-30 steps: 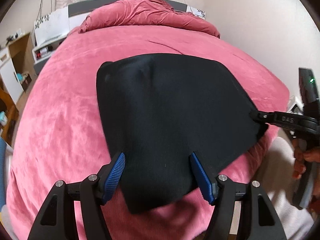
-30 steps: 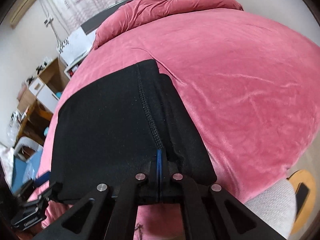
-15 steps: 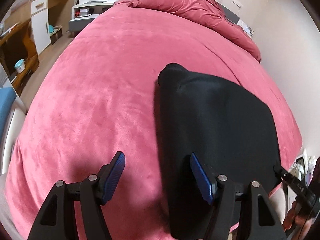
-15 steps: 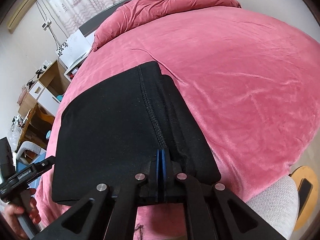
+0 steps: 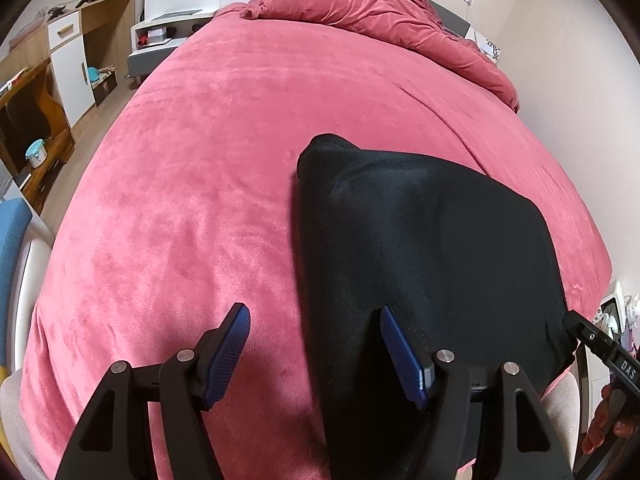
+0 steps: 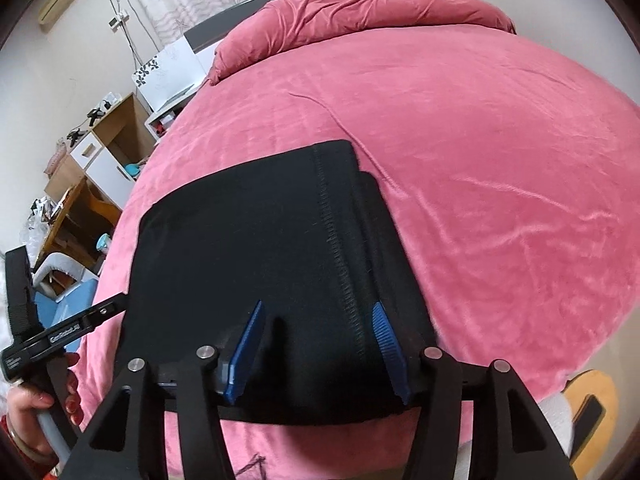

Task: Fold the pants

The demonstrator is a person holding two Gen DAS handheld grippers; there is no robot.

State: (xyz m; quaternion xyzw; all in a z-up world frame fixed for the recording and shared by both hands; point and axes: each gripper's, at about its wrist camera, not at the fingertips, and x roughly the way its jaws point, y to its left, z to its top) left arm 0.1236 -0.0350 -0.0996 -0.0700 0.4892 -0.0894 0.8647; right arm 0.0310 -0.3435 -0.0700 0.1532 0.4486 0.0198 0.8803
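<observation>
**Both grippers stand open over the folded pants**

Our right black two-finger gripper with blue ribbed pads (image 6: 318,350) has just been opening: its jaws now stand apart with nothing clamped, the folded black knit pants (image 6: 280,248) lying under and between them, a stitched seam running up the cloth just inside the right pad. Our left black two-finger gripper with blue ribbed pads (image 5: 316,354) is spread wide and holds nothing; its right pad hangs over the left edge of the pants (image 5: 420,260), its left pad over the bare pink plush bedspread (image 5: 180,220). Both grippers tilt steeply downward toward the bed. Left of the right gripper, our left hand (image 6: 30,412) is wrapped around its tool's handle. We count two grippers, four blue pads and one pair of pants, folded into a flat slab near the bed's closest edge, just ahead of both grippers.
</observation>
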